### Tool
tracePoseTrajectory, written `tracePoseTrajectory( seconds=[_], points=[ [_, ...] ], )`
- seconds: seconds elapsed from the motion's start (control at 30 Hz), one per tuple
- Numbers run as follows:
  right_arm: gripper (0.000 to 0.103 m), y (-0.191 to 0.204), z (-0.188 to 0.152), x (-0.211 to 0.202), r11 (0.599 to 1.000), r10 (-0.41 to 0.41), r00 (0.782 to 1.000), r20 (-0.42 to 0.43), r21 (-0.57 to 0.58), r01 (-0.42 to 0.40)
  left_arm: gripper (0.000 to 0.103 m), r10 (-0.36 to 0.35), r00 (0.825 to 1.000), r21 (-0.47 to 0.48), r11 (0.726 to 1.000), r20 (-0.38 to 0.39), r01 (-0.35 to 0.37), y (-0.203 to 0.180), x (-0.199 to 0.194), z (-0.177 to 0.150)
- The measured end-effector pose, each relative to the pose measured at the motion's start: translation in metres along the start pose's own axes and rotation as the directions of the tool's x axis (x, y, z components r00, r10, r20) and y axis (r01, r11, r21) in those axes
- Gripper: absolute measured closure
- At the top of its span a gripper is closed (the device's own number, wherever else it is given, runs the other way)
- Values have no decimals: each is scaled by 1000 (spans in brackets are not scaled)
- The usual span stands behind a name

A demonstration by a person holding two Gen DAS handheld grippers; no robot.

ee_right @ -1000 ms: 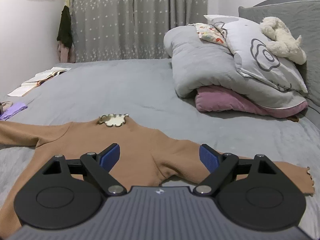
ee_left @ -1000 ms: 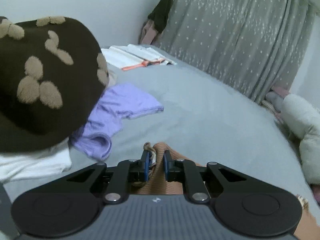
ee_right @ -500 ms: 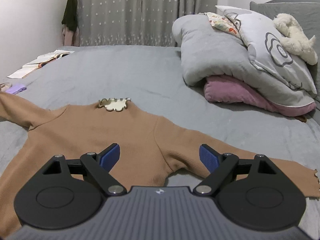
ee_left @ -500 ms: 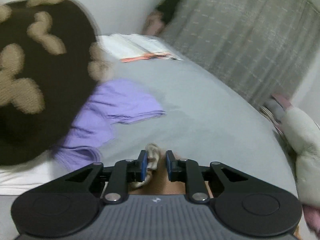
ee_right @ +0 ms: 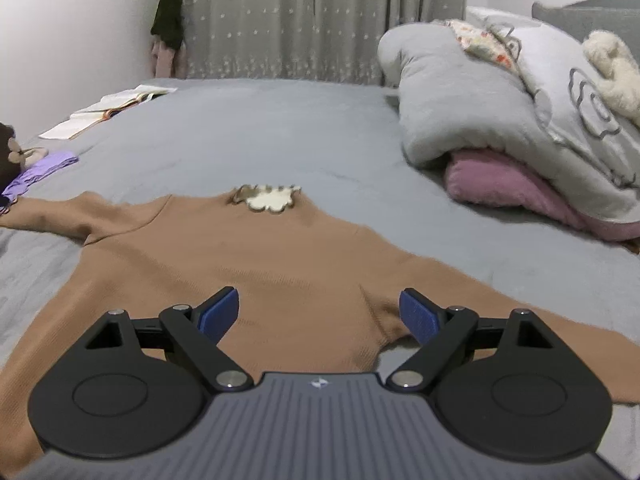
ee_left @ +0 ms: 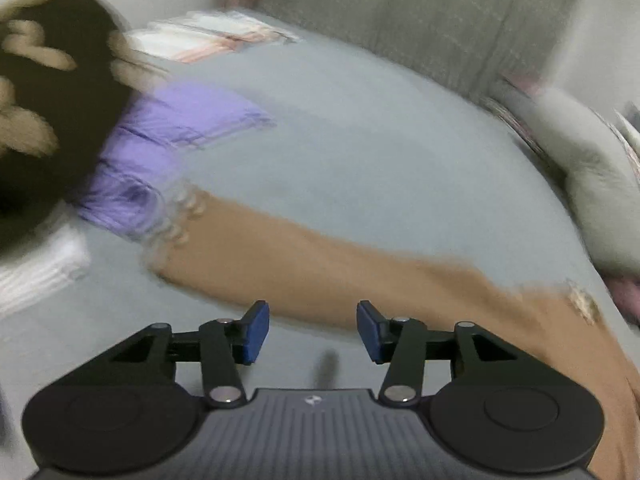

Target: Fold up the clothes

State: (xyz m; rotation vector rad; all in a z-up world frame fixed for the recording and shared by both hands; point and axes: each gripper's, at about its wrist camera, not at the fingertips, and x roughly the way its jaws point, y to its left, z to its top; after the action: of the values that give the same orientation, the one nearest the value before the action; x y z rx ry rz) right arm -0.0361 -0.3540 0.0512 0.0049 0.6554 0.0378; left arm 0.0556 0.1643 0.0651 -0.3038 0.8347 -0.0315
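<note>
A tan long-sleeved sweater (ee_right: 248, 256) lies flat on the grey bed (ee_right: 260, 132), both sleeves spread out, its cream scalloped collar (ee_right: 268, 199) toward the curtain. My right gripper (ee_right: 319, 312) is open and empty, just above the sweater's lower body. In the blurred left wrist view the sweater's left sleeve (ee_left: 300, 256) stretches across the bed, cuff at the left. My left gripper (ee_left: 313, 330) is open and empty, just short of the sleeve.
A purple garment (ee_left: 172, 136) and a brown patterned garment (ee_left: 44, 92) on white cloth lie by the sleeve cuff. An open book (ee_right: 108, 110) lies at the far left. A grey duvet and pillows (ee_right: 500, 120) over a pink blanket are stacked at the right.
My left gripper has opened and let go of the sleeve cuff, then pulled back; the sleeve now lies stretched out on the bed. My right gripper has moved slightly forward over the sweater.
</note>
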Motion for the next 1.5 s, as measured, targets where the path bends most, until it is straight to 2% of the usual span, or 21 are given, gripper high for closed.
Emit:
tracePoseTrajectory(
  seconds=[0.07, 0.17, 0.27, 0.3, 0.37, 0.4, 0.47, 0.53, 0.6, 0.7, 0.77, 0.87, 0.97, 1.03, 1.07, 1.1, 1.13, 1.17, 1.23, 1.33, 1.5],
  points=[
    [15, -14, -2, 1, 996, 17, 1000, -23, 88, -15, 26, -70, 997, 64, 995, -44, 73, -39, -10, -24],
    [15, -44, -8, 0, 965, 62, 997, -37, 259, -50, 24, -152, 983, 70, 985, -101, 159, -70, -18, -51],
    [15, -81, -17, -2, 897, 74, 996, -50, 440, -45, 24, -239, 956, 25, 969, -173, 247, -96, -24, -86],
    [15, -94, -22, -4, 867, 76, 995, -58, 497, -37, 24, -244, 949, 30, 966, -200, 255, -101, -22, -100],
    [15, -108, -32, -5, 825, 110, 991, -72, 564, -50, 24, -215, 951, 67, 970, -221, 235, -106, -19, -121],
    [15, -114, -39, -2, 812, 161, 983, -86, 578, -82, 24, -205, 958, 96, 969, -199, 227, -108, -22, -130],
    [19, -111, -51, 2, 823, 243, 963, -118, 550, -141, 22, -196, 967, 133, 967, -164, 219, -111, -28, -145],
    [26, -106, -59, 1, 848, 238, 959, -155, 515, -127, 22, -237, 956, 69, 965, -171, 252, -104, -32, -149],
    [29, -103, -71, -9, 846, 265, 952, -156, 511, -152, 22, -280, 941, -10, 959, -189, 283, -93, -39, -152],
    [29, -99, -91, -25, 835, 317, 937, -147, 512, -202, 22, -287, 939, -20, 957, -190, 289, -86, -57, -166],
    [29, -96, -104, -36, 826, 351, 926, -141, 513, -235, 20, -337, 921, -36, 941, -194, 337, -87, -68, -183],
    [28, -92, -124, -53, 810, 402, 906, -133, 513, -284, 8, -427, 887, -60, 904, -179, 423, -89, -78, -204],
    [29, -87, -144, -69, 792, 451, 884, -124, 513, -332, 2, -468, 865, -48, 883, -182, 468, -95, -80, -216],
    [29, -88, -157, -87, 790, 446, 890, -91, 507, -344, 2, -481, 856, -33, 874, -188, 484, -100, -81, -220],
    [32, -82, -162, -93, 804, 423, 902, -90, 495, -328, 5, -483, 855, -33, 873, -190, 486, -102, -79, -220],
    [36, -75, -165, -99, 822, 394, 914, -94, 480, -305, 31, -484, 854, -33, 873, -192, 487, -104, -77, -219],
    [54, -68, -168, -104, 839, 364, 926, -96, 465, -281, 58, -481, 854, -32, 874, -196, 485, -106, -75, -218],
    [66, -63, -169, -105, 854, 343, 934, -103, 449, -265, 89, -473, 854, -40, 878, -219, 476, -108, -71, -218],
    [92, -54, -167, -101, 860, 346, 931, -116, 436, -265, 88, -465, 850, -55, 883, -247, 467, -111, -66, -218],
    [96, -49, -160, -100, 868, 343, 932, -121, 421, -264, 90, -471, 855, -38, 879, -216, 475, -112, -77, -212],
    [97, -66, -132, -134, 853, 364, 931, 19, 394, -342, 92, -511, 844, -49, 858, -162, 511, -107, -104, -198]
  ],
)
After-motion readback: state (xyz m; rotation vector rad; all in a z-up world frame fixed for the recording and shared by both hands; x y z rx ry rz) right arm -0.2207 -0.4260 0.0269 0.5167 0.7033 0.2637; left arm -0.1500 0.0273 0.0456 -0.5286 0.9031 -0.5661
